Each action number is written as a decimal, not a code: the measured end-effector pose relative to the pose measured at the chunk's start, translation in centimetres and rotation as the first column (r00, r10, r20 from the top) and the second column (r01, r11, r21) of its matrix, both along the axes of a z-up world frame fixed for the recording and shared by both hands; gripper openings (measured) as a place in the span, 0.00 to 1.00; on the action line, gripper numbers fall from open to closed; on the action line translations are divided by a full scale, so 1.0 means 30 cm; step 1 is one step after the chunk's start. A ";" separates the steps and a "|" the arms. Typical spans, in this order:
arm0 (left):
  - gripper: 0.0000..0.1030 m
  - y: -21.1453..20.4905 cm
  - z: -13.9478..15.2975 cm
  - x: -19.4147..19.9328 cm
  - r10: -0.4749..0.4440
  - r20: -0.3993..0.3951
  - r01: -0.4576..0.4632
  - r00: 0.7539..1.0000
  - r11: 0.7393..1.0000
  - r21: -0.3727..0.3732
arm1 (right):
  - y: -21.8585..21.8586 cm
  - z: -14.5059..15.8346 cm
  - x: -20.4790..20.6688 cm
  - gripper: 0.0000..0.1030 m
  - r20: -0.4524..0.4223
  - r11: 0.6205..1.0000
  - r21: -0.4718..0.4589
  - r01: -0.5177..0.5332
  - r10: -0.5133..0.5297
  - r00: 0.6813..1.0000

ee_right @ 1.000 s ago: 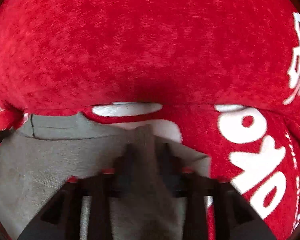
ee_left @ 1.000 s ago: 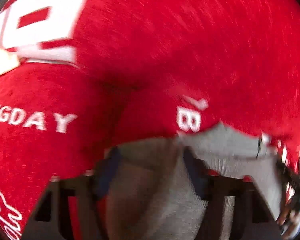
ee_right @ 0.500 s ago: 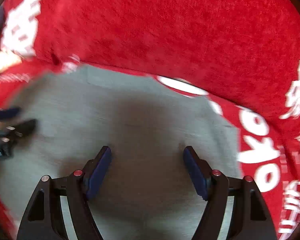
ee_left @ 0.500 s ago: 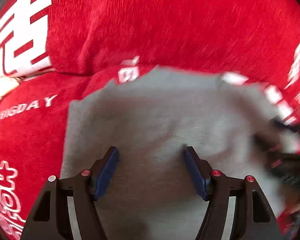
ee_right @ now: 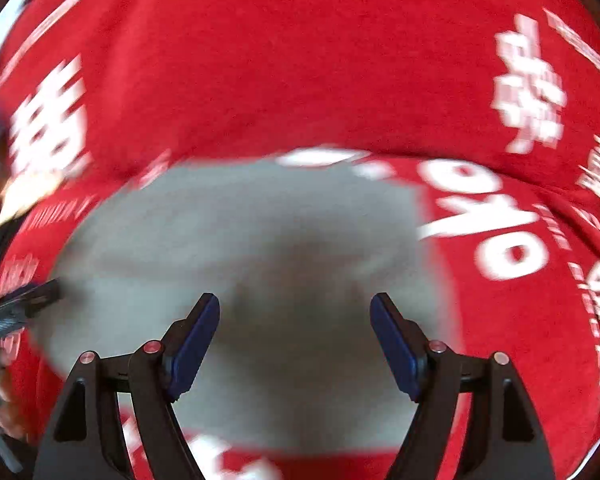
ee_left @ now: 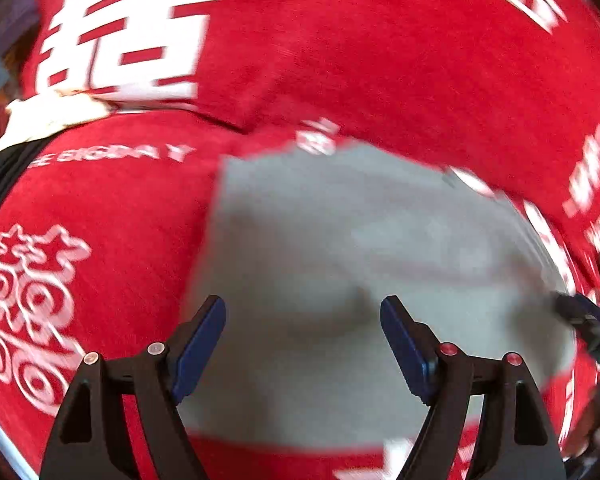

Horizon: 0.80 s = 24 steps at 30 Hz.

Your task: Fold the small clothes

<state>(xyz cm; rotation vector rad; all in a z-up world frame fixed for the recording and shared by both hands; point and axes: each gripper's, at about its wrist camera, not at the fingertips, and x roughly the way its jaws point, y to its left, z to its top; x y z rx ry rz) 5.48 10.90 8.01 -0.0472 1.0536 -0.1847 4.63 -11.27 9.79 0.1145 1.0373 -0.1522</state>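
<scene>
Grey garment (ee_left: pixel 340 248) lies flat below both opening, empty hand-held grippers, left (ee_left: pixel 302 334) and right (ee_right: pixel 294 332).

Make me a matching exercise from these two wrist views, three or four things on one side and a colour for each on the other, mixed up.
Things:
1. garment
2. cover
3. finger pads
4. lettering

Colours:
A. white
B. blue
C. grey
D. red

Pairs: 1-C, 2-D, 3-B, 4-A
</scene>
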 end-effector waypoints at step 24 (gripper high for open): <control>0.78 -0.063 0.001 0.167 0.032 -0.059 -0.032 0.998 0.999 0.002 | 0.011 0.027 0.139 0.79 -0.069 0.992 -0.123 0.010 -0.019 0.997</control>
